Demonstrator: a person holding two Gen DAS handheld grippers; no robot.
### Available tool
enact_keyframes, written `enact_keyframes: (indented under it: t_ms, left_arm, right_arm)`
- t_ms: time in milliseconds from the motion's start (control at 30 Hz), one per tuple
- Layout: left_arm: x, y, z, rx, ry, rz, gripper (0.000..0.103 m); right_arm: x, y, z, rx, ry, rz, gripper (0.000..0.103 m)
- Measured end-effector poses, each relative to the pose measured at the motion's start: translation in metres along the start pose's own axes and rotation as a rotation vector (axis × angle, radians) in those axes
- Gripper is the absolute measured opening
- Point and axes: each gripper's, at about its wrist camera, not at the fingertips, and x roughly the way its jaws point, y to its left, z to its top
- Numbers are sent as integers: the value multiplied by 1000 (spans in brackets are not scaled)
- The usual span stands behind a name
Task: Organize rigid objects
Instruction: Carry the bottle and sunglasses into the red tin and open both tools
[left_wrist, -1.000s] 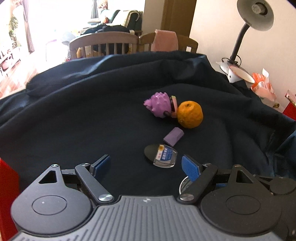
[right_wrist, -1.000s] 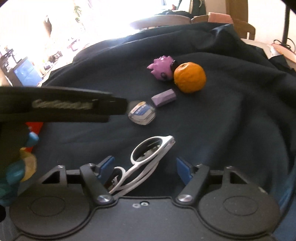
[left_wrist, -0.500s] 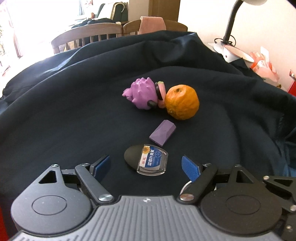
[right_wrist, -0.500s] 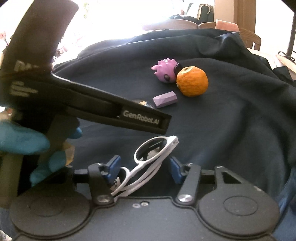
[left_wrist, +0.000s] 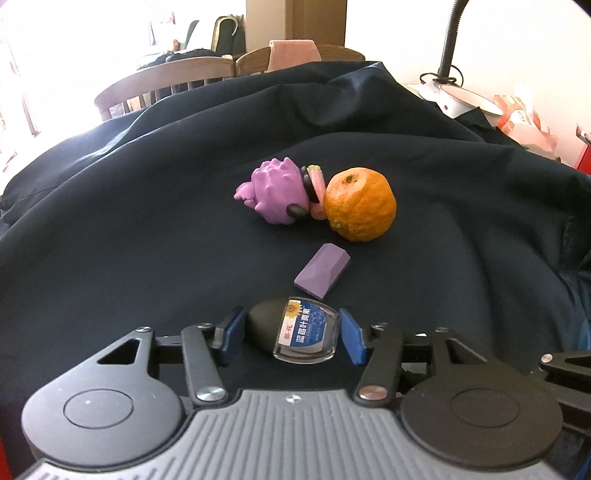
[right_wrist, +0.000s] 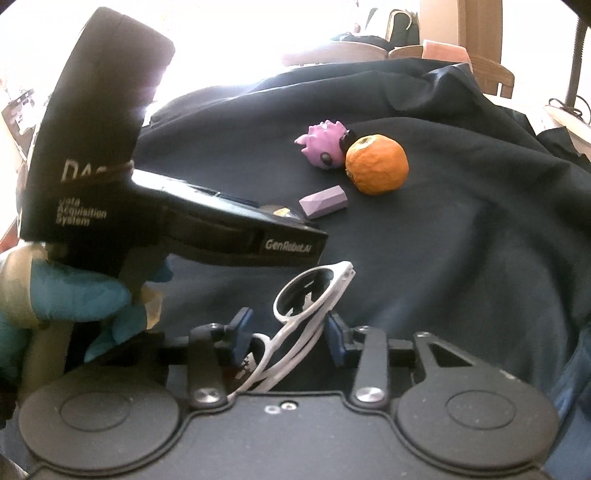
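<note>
We read "GenRobot.AI" on the left gripper (right_wrist: 291, 245) side, plus "Data Acquisition System" under a partly hidden "DA…" on its upper housing. The small clear bottle (left_wrist: 295, 332) label carries Chinese characters and a sunflower logo; we can't resolve them reliably.

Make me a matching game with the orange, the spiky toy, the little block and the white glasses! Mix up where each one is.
Things:
1. orange
2. spiky purple toy
3. purple block
4. white glasses

Places:
A. between the right gripper's jaws
B. lying alone on the dark cloth, between the orange and the small bottle
C. right of the toy, close against it
D. left of the orange

Pairs: 1-C, 2-D, 3-B, 4-A
</note>
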Motion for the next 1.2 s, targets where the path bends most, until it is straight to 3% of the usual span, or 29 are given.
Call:
enact_keyframes:
  t_ms: [33, 100, 367, 800, 1200]
  left_arm:
    - [-1, 1, -1, -3, 1, 0, 54]
    - [-2, 3, -1, -16, 5, -4, 54]
    - [-20, 22, -10, -100, 6, -4, 54]
    - [-73, 51, -31, -193, -2, 6, 54]
    - [-135, 84, -54, -230, -40, 13, 54]
  right_arm:
    - [0, 0, 0, 0, -3, -1, 22]
    - [-1, 1, 1, -8, -11, 3, 16]
    - [-8, 4, 2, -17, -31, 13, 6]
    - [-37, 18, 1, -4, -67, 31, 5]
    - [-69, 62, 10, -12, -111, 80, 5]
